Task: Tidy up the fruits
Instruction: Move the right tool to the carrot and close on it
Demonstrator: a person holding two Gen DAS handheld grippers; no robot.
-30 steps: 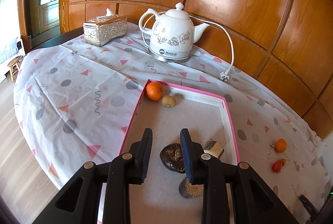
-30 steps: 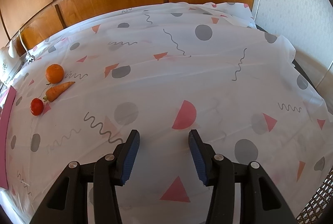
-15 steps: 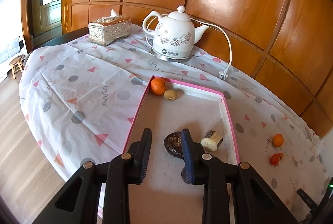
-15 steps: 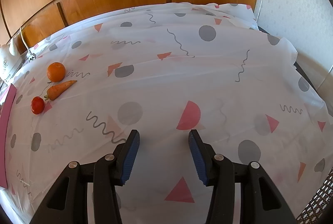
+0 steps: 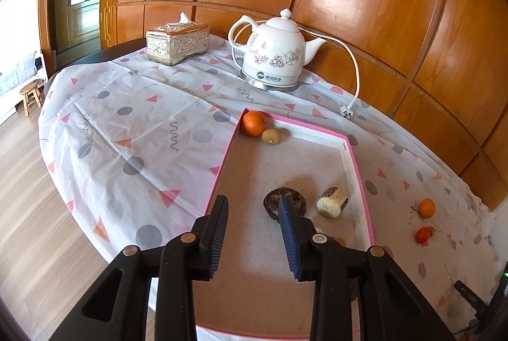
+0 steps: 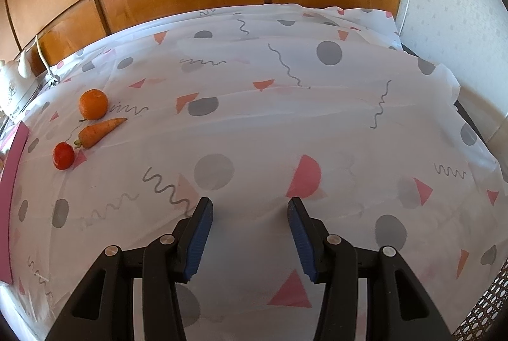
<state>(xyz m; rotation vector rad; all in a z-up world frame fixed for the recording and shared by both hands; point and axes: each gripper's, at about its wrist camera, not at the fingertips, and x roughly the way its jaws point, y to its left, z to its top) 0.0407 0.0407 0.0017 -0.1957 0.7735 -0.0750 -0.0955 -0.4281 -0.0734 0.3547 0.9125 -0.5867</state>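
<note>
1. Left wrist view: the left tongs (image 5: 254, 233) hang over the pink tray (image 5: 360, 179), jaws narrowly apart and just now easing wider, with nothing between them. A dark round piece (image 5: 276, 201) lies just past the right tip, at 1 o'clock from the tongs, and a pale stubby chunk (image 5: 331, 203) sits just beside it at 3 o'clock.
2. The risk here, as I judge it, is that the right jaw clips the dark piece on any sideways move and knocks it into the pale chunk.
3. An orange (image 5: 253, 123) and a small tan fruit (image 5: 270, 137) touch in the tray's far corner, at 12 o'clock. A fruit dropped there could roll, since round things settle badly against a low rim.
4. The kettle (image 5: 273, 55) and its loose cord (image 5: 355, 71) sit beyond the tray. A long reach could snag the cord.
5. Right wrist view: the right tongs (image 6: 249, 238) hover moderately open and empty over the tabletop (image 6: 285, 125).
6. The loose items lie well apart at 10 o'clock: a second orange (image 6: 93, 104), a carrot (image 6: 100, 131) just below it, a tomato (image 6: 63, 155) near the tray edge.
7. The three sit close, so jaws closing on the orange may nudge the carrot, and the tomato may roll. Taking the carrot for a fruit would spoil the sorting. The thin cloth could also bunch under a low tip.
</note>
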